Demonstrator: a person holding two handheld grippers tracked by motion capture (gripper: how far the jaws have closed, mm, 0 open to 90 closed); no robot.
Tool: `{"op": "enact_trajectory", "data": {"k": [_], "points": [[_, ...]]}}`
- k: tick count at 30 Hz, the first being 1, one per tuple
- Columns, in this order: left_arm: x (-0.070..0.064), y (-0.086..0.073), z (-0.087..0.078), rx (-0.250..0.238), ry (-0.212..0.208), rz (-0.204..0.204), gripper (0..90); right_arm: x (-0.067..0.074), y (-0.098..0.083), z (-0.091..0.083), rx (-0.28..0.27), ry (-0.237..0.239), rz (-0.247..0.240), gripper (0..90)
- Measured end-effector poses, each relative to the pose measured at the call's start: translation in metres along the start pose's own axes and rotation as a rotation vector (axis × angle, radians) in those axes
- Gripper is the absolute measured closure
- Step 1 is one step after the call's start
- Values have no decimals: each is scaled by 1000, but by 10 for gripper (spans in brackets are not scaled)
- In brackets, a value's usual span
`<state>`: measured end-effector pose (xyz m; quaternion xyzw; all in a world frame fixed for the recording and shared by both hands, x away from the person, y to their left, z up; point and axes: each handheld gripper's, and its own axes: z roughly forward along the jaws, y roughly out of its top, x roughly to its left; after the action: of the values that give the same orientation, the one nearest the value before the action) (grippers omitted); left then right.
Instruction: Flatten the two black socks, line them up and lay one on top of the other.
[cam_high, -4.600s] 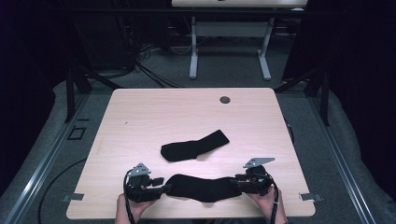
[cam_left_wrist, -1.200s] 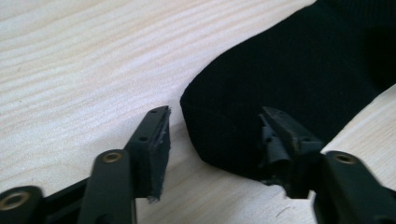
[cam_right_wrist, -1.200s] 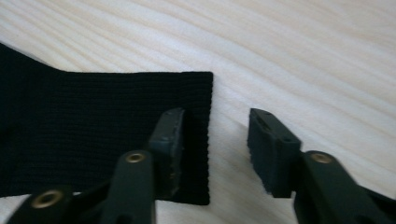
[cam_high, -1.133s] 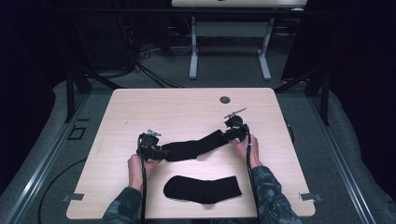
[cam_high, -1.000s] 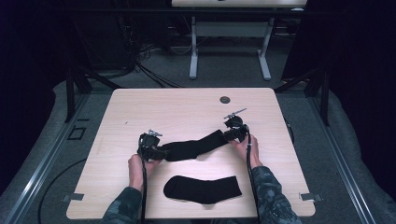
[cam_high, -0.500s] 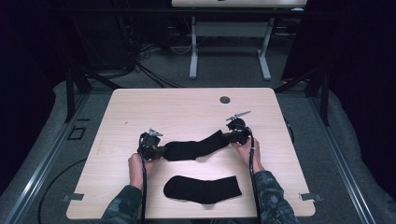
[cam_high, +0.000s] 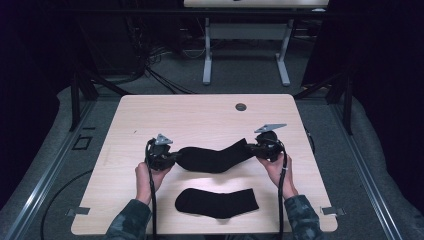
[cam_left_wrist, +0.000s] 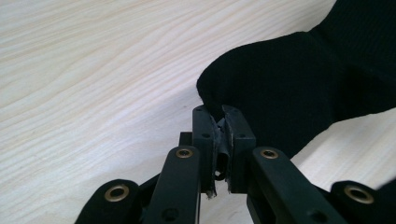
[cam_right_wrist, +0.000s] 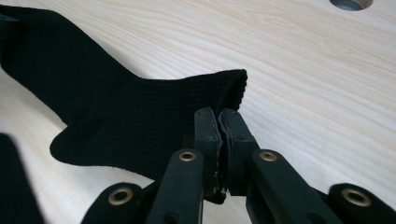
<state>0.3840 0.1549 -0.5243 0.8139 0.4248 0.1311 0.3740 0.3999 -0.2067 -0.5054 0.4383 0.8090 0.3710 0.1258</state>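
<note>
A black sock (cam_high: 212, 158) hangs stretched between my two grippers just above the wooden table (cam_high: 200, 112), sagging in the middle. My left gripper (cam_high: 172, 158) is shut on its toe end (cam_left_wrist: 261, 93); the jaws have just been closing with the fabric pinched between them (cam_left_wrist: 223, 133). My right gripper (cam_high: 252, 148) is shut on the ribbed cuff (cam_right_wrist: 205, 93), its jaws also just closed on the cloth (cam_right_wrist: 218, 128). A second black sock (cam_high: 217, 202) lies flat on the table nearer the person, below the lifted one.
A round cable hole (cam_high: 241, 107) sits near the table's far edge, also seen from the right gripper (cam_right_wrist: 350, 3). A white desk frame (cam_high: 245, 55) stands on the floor beyond the table. The person's camouflage sleeves (cam_high: 127, 222) reach in from the near edge.
Both grippers have risen with the sock's ends, lifting it off the table. The right gripper has moved right and toward the person, pulling the sock more level.
</note>
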Motion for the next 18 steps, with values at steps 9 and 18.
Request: {"op": "enact_trajectory", "data": {"k": [9, 18], "points": [[-3, -6, -3, 20, -63, -5, 850, 9, -22, -31, -34, 13, 33, 863], [1, -22, 8, 94, -85, -8, 845, 10, -52, -8, 28, 15, 22, 855]]}}
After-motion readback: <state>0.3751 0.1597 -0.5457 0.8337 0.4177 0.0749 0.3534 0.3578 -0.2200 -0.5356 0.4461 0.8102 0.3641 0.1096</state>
